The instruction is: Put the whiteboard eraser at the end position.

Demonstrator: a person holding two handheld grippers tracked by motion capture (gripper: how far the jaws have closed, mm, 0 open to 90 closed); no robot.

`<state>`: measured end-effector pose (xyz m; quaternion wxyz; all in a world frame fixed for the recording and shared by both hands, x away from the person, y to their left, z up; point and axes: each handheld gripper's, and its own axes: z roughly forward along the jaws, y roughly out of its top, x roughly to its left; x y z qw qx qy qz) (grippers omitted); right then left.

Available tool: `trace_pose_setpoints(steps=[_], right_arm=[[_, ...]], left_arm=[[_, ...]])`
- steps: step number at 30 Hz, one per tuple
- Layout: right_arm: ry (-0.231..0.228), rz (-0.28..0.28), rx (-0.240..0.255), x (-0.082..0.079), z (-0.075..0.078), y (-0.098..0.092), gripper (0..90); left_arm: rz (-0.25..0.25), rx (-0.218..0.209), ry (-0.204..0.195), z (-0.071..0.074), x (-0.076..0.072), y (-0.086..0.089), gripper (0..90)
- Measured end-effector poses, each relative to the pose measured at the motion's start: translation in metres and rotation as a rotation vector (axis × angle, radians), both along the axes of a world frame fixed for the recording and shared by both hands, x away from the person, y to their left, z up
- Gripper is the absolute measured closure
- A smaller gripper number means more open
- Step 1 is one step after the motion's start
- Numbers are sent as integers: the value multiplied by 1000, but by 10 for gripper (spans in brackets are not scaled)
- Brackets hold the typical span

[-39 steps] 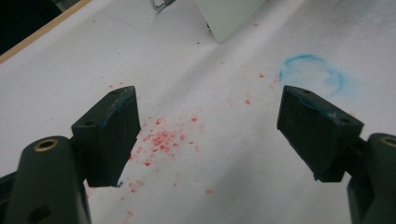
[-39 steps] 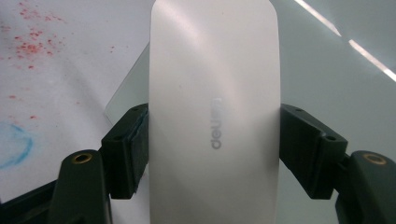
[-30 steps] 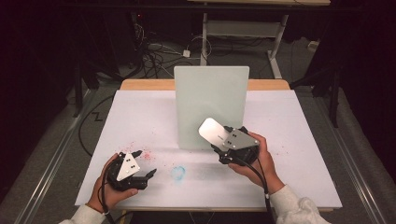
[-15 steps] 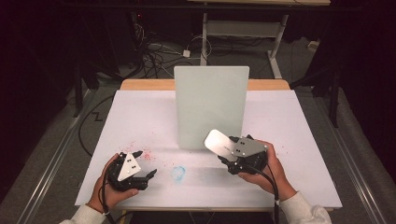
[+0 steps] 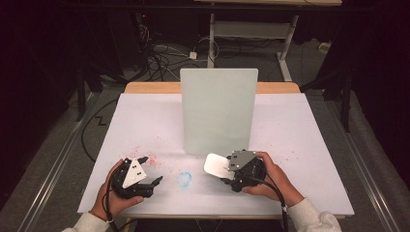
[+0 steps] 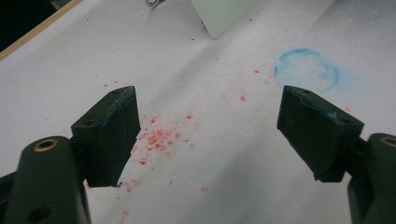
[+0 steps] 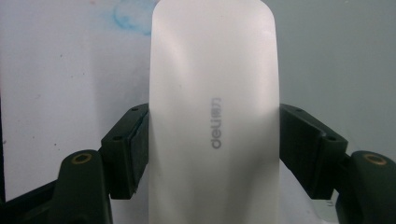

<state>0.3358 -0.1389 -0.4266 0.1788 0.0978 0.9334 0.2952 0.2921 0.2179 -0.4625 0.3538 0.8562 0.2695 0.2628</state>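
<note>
My right gripper (image 7: 212,149) has its two black pads pressed against the long sides of a white eraser (image 7: 213,116), a smooth rounded block with a grey "deli" mark printed along its face. The block fills the gap between the jaws and sticks out well past their tips. In the high view I see the same right gripper (image 5: 223,170) low over the table, with the white eraser (image 5: 215,165) pointing from it toward the middle of the white table cover (image 5: 300,145). The right hand (image 5: 266,176) wraps the gripper's body from behind, with its cable running back along the sleeve.

My left gripper (image 6: 208,135) has its jaws spread wide with nothing between them. Between and below them I see the table cover flecked with red crumbs (image 6: 156,137), and past the farther jaw a smudged blue ring (image 6: 307,70). From above, the left gripper (image 5: 150,170) sits in the left hand (image 5: 113,191) near the front left of the table, well apart from the right one, with the blue ring (image 5: 184,179) on the cover between the two.

Behind both stands a pale upright board (image 5: 218,111), near the middle of the table; the eraser lies just in front of its lower right corner, and I cannot tell whether they touch.
</note>
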Motion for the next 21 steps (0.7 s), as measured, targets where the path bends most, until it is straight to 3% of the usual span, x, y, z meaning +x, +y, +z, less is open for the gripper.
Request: trace_pose_setpoints(steps=[3,6,15,18,21], right_arm=[[23,20,-45,1,-5,5,311],[47,30,-59,3,-10,8,311],[73,115,-149,3,-15,19,310],[66,114,-165,1,-18,23,307],[62,101,-148,1,-17,22,304]], left_arm=[[-1,1,1,0,0,0,203],[-2,5,4,0,1,0,203],[-8,9,9,-1,1,0,203],[-8,10,7,-1,0,-1,203],[-8,7,7,-1,0,0,203]])
